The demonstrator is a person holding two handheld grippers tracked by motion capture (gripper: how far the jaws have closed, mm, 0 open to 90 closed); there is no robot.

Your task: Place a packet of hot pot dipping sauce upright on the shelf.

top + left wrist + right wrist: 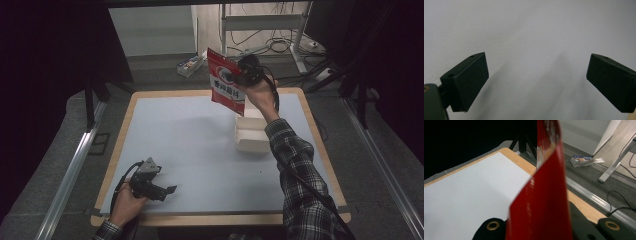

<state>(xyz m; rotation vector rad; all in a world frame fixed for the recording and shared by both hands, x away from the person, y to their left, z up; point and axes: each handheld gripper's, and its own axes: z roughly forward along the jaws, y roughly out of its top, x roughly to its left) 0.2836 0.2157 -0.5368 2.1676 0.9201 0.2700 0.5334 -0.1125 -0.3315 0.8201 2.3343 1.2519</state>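
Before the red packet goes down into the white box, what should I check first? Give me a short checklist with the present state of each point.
1. Grip on the packet: the right gripper is shut on the red snack packet, which hangs free in the air. Ok.
2. Packet above the box: the packet is held over the far edge of the white box, not over its middle. Not ok.
3. Box open: its top is open to the high view. Ok.
4. Box contents: cannot tell.
5. Left gripper out of the way: it rests low at the near left of the table, jaws open, nothing between them. Ok.
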